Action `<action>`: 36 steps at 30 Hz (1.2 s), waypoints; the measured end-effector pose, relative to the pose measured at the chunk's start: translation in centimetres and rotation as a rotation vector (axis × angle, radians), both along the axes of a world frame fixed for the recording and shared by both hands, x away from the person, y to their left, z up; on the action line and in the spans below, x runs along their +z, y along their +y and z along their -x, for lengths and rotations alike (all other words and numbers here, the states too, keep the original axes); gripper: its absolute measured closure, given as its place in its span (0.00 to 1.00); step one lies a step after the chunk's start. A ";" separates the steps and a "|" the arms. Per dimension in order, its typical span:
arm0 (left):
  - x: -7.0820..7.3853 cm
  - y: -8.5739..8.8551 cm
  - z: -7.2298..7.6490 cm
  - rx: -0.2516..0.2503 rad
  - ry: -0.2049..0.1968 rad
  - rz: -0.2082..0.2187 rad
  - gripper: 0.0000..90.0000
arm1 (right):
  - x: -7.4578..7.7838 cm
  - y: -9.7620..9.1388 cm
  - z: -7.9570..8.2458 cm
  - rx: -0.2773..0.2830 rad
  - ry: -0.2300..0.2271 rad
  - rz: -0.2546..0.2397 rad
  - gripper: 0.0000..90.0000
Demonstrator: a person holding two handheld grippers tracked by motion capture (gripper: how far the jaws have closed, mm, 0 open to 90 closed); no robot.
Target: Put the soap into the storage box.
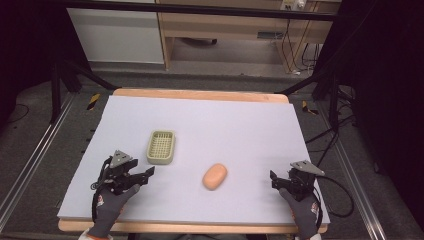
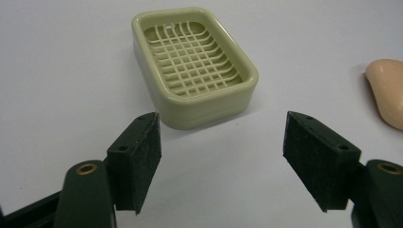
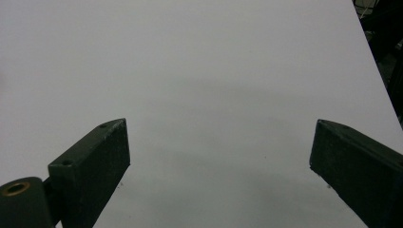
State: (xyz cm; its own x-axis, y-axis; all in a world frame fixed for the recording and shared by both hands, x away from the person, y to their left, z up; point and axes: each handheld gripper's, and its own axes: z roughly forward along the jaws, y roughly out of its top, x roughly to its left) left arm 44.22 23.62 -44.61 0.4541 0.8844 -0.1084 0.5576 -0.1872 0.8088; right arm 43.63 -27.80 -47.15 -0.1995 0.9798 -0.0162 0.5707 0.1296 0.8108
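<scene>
Both tongs are being held spread and empty: left tongs (image 2: 221, 159) facing the pale-green slatted plastic soap dish (image 2: 194, 64), right tongs (image 3: 218, 166) near the worktop's front right corner. The smooth peach oval soap bar (image 1: 215, 176) risks being squeezed out sideways if gripped off-centre.

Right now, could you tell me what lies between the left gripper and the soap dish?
Nothing: the left gripper view shows bare white sheet between the open left gripper and the soap dish.

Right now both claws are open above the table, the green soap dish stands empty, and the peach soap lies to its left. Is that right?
One detail is wrong: the peach soap lies to the right of the green soap dish, not its left, as the high view shows. The left claw and right claw are open, and the dish is empty.
</scene>
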 end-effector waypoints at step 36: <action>0.5 -3.8 0.3 -0.083 -0.005 0.002 0.30 | 0.1 0.5 0.1 0.007 -0.004 -0.007 0.07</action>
State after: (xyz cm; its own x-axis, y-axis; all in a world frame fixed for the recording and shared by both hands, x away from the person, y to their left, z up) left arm 43.91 19.79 -44.13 0.5267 0.8432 -0.1077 0.5359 -0.2311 0.8120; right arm 43.57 -27.32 -47.01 -0.2062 0.9785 -0.0097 0.5669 0.1275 0.8139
